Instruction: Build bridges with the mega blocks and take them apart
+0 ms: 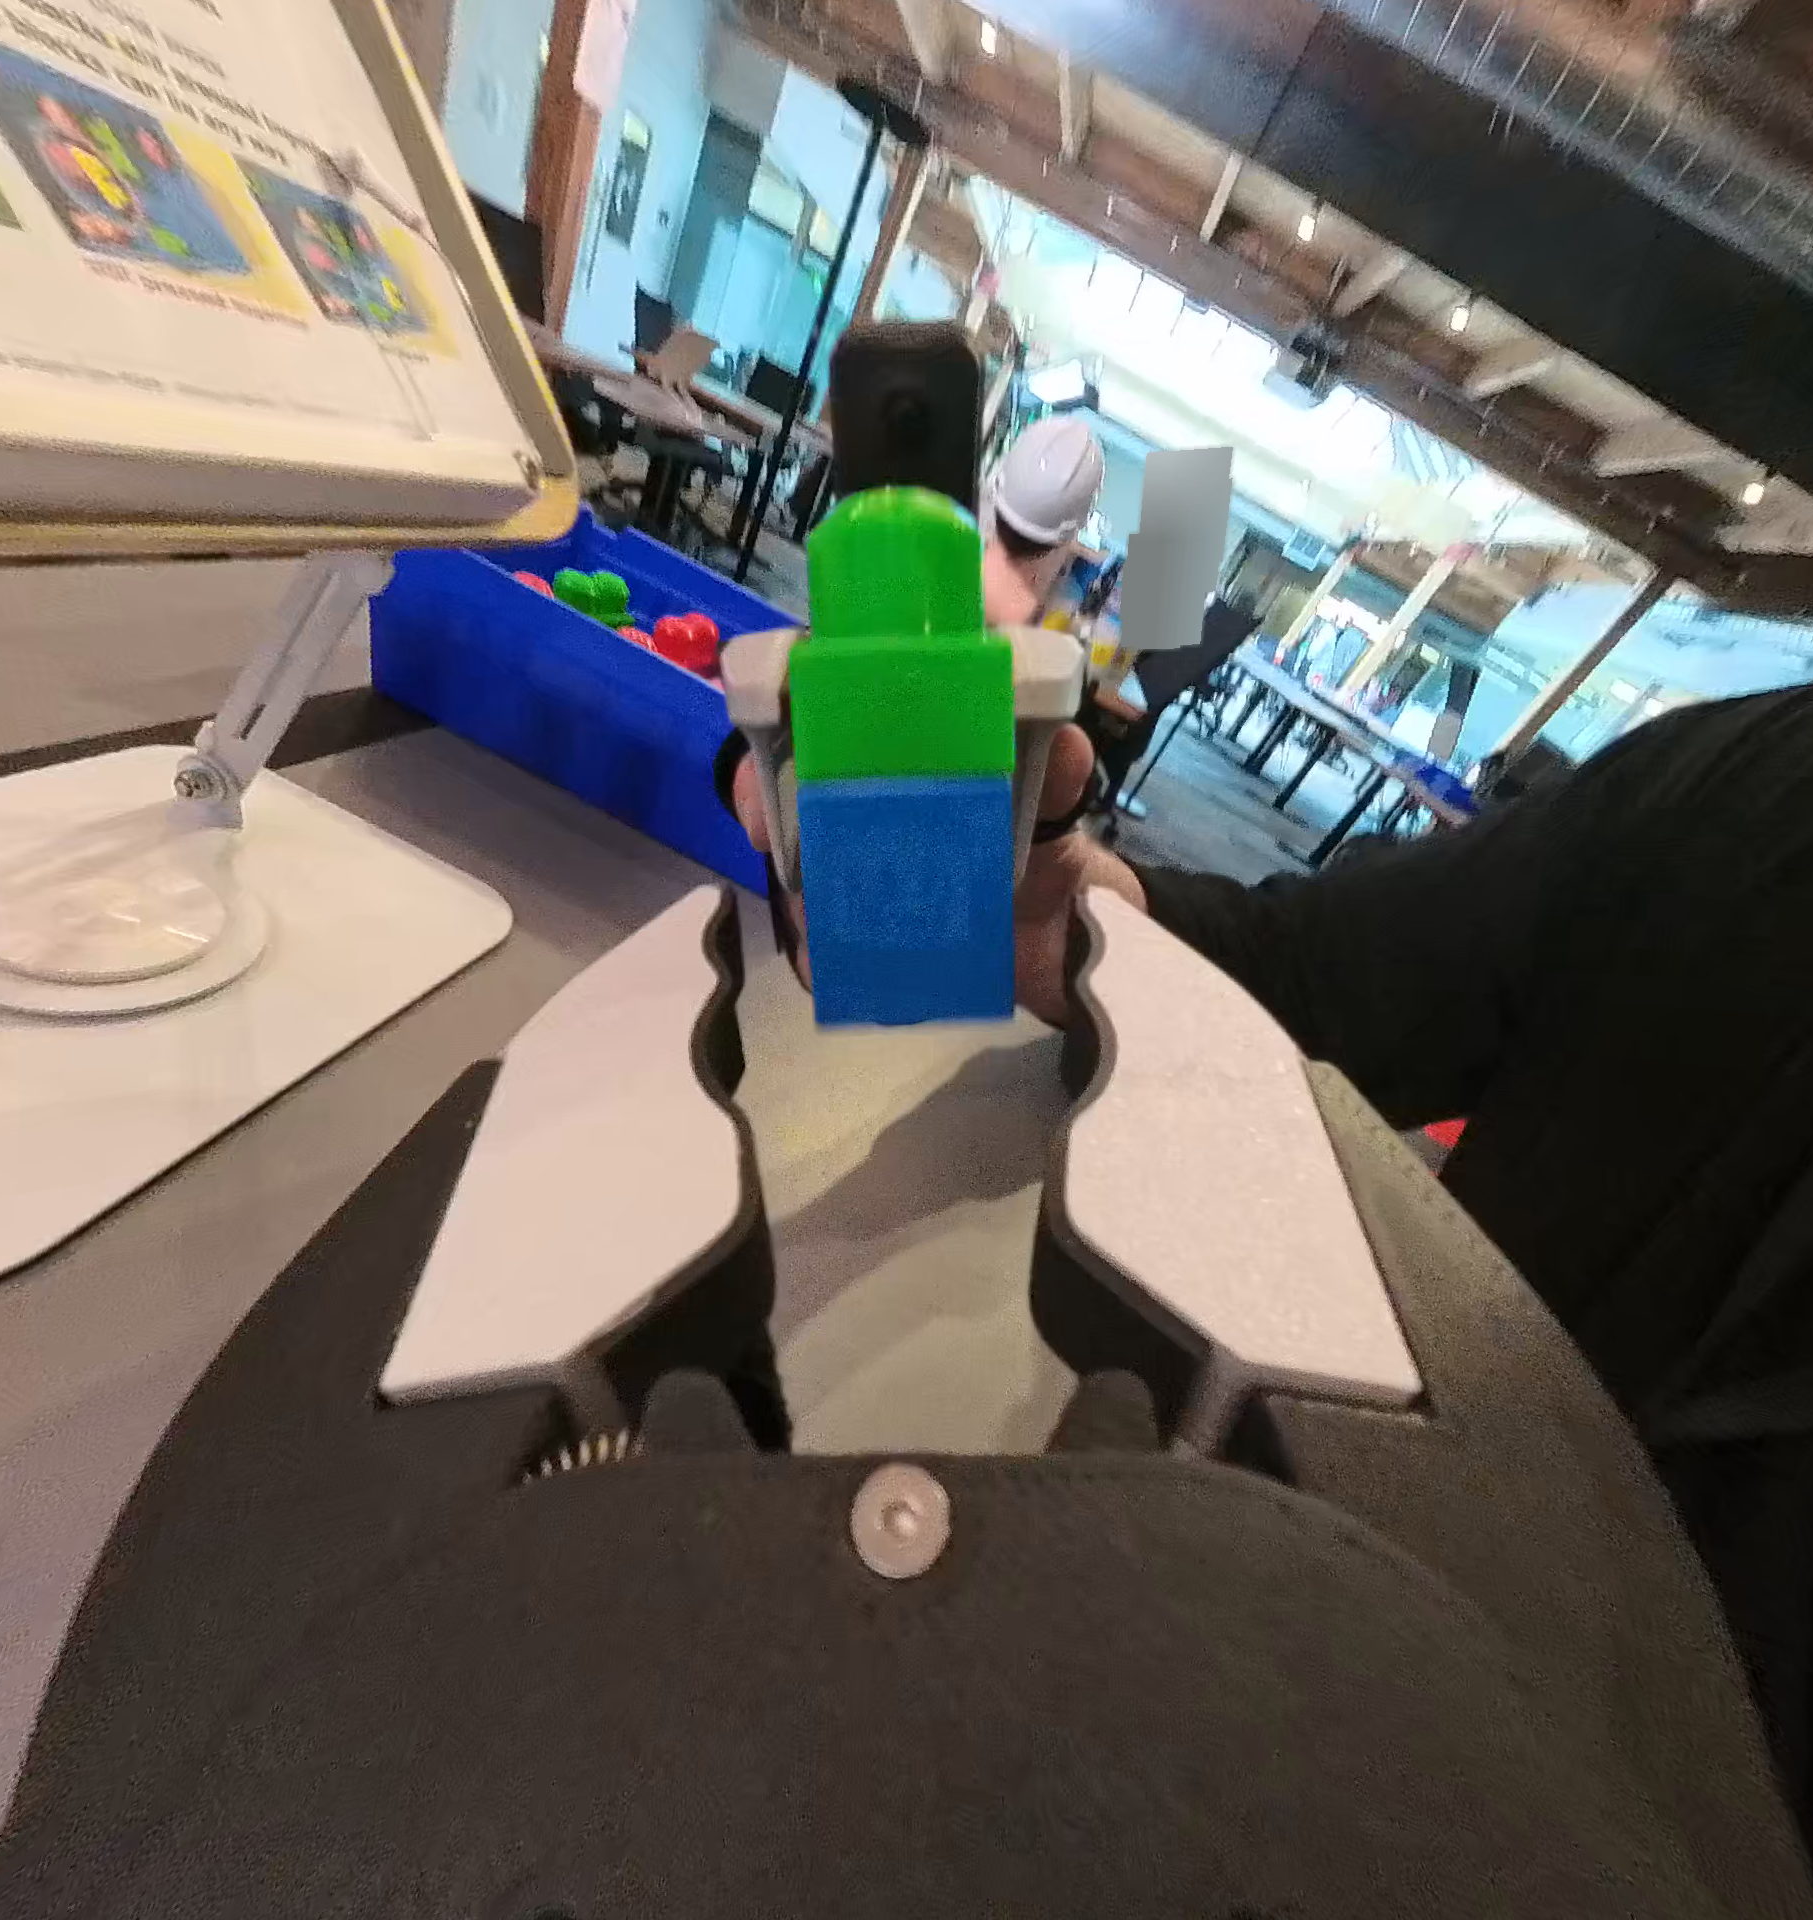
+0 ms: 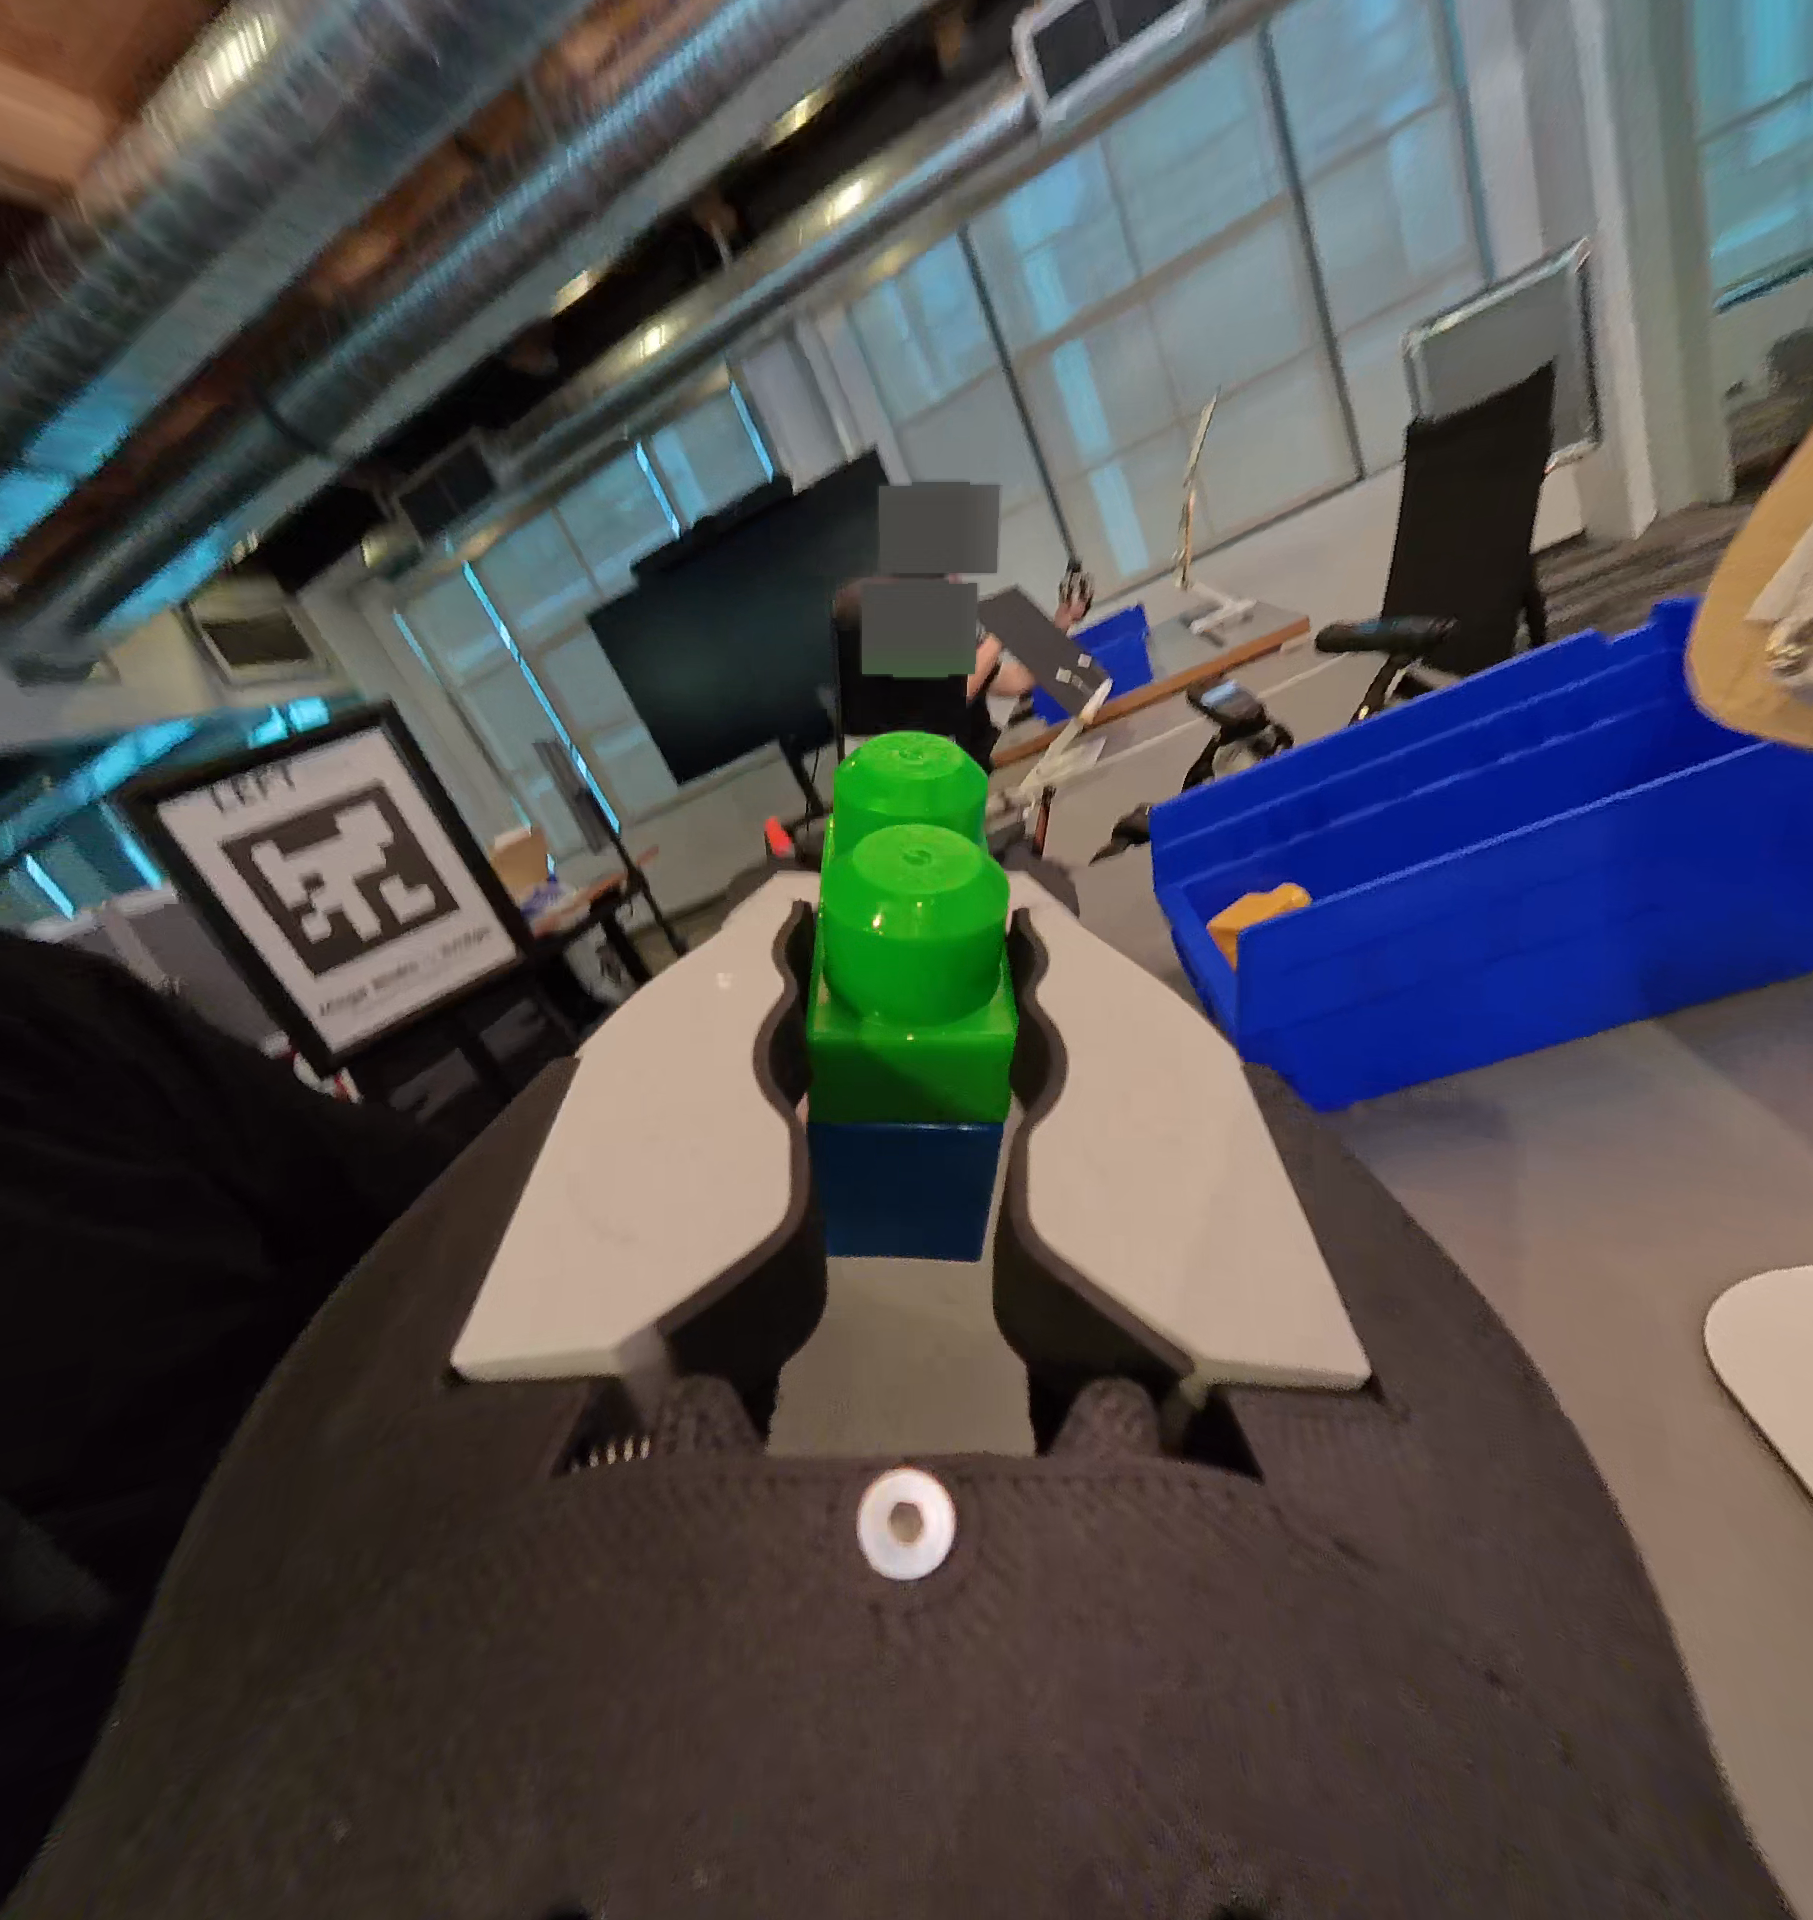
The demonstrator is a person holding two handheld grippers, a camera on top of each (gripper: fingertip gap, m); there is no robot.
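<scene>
A framed sign (image 2: 336, 883) with a black-and-white marker stands at left; an instruction sheet (image 1: 185, 208) on a stand bears blurred print, upper left.

Each gripper has a broad black body with a textured, rounded top; the left gripper (image 1: 907, 997) and the right gripper (image 2: 907, 1029) look alike. Two flat pale grey fingers (image 1: 590, 1174) with wavy black inner edges reach forward from the body, a round white screw (image 1: 900, 1521) sits at its middle, and a small toothed gear (image 1: 580, 1452) shows in a slot at the near left of the finger bases. The person wears a black sleeve (image 1: 1567, 1018), and dark straps (image 1: 1063, 826) loop around the fingers of the hand (image 1: 1073, 883).
</scene>
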